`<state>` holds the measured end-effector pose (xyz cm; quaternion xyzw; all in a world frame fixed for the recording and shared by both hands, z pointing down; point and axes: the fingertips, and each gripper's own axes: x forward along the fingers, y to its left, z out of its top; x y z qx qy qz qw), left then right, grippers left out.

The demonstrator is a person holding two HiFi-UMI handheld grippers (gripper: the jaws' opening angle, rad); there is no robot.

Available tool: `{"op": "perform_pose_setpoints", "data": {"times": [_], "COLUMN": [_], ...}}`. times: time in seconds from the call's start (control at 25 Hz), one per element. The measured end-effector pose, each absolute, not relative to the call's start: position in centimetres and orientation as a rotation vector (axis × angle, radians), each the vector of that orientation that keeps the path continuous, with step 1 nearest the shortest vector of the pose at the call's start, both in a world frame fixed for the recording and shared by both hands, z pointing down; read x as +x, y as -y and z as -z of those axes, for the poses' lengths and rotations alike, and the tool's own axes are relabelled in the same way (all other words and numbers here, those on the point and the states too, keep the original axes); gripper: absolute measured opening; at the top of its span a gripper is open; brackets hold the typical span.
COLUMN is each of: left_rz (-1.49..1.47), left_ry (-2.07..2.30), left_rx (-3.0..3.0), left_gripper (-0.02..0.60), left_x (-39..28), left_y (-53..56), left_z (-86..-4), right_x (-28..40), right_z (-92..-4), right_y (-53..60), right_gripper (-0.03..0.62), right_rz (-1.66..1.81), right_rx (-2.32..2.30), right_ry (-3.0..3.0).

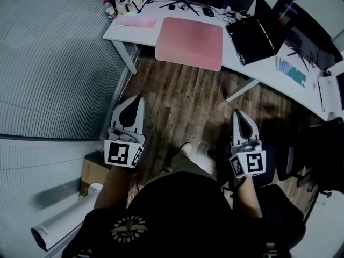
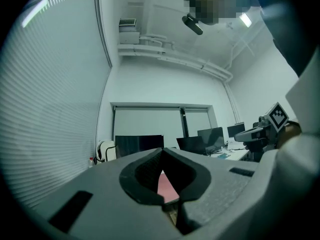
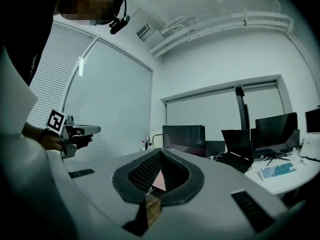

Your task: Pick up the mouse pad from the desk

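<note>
Desk [image 1: 124, 32]: white, runs along the top of the head view and down to the right edge.
Pad [image 1: 189, 43]: pink, flat on the desk, top centre, its front edge at the desk's edge.
Laptop [image 1: 252, 36]: black, open, just right of the pad.
My left gripper [image 1: 134, 104]: lower left, clenched on nothing, well apart from the pad.
My right gripper [image 1: 239, 117]: lower right, clenched, empty, over the wood floor [image 1: 183, 101].

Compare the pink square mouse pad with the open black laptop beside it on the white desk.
The pink square mouse pad is pale and plain; the open black laptop is dark. The pad lies wholly flat, while the laptop's screen stands raised. The pad looks wider than the laptop's base. Both rest side by side on the white desk.
</note>
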<state>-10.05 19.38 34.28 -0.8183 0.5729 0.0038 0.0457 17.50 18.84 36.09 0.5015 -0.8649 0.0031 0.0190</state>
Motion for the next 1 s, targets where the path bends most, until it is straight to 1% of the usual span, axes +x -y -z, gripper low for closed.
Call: {"op": "perform_pose_setpoints", "data": {"times": [0.44, 0.68, 1.0], "left_rz": [-0.076, -0.057, -0.02], "left_ry": [-1.83, -1.889, -1.924], "left_rx": [-2.482, -2.45, -2.479], "left_gripper": [0.006, 0.006, 0.006], "left_x": [-9.1, -9.3, -11.2], "left_y": [-10.6, -8.2, -6.7], "left_z": [-33.3, -33.8, -35.9], "right_x": [19.5, 21.3, 19.3], "right_z": [-35.3, -35.6, -36.9], "right_y": [-9.5, -5.7, -4.0], "right_gripper": [0.0, 0.0, 0.0], "right_rz": [-0.021, -0.054, -0.094], "right_rx": [1.488, 1.49, 1.446], "right_ry": [2.734, 2.743, 2.743]}}
